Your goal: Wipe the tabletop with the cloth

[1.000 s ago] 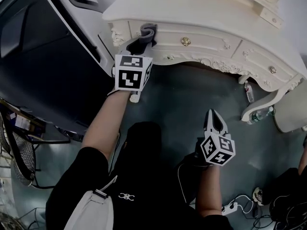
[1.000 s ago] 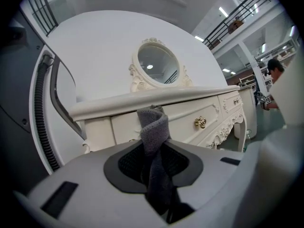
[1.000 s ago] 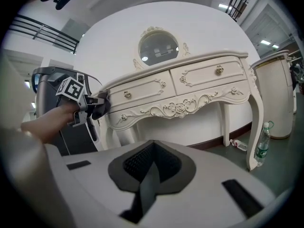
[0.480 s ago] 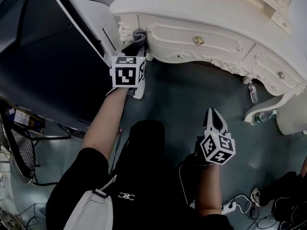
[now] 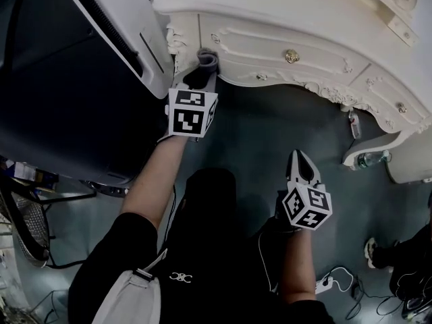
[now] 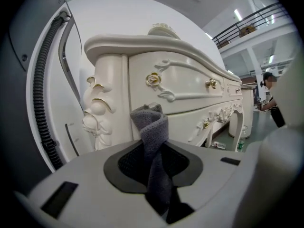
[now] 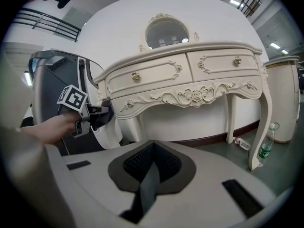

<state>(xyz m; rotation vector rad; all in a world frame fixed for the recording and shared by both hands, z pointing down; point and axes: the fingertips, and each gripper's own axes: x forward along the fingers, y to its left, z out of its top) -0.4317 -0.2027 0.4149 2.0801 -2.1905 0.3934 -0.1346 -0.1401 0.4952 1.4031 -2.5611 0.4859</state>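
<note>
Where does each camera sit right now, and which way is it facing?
Head view: on the head, facing steeply down; both forearms, left gripper, right gripper.
Left gripper view: on that gripper, facing the table past the clamped cloth.
Right gripper view: low, facing the table front; left hand shows.
All share the table.

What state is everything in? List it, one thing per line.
Cloth: pinched upright in left tongs.
Left tongs: shut on cloth.
Right tongs: shut, empty.
Drawers: closed.
Bottle: upright by table leg.
</note>
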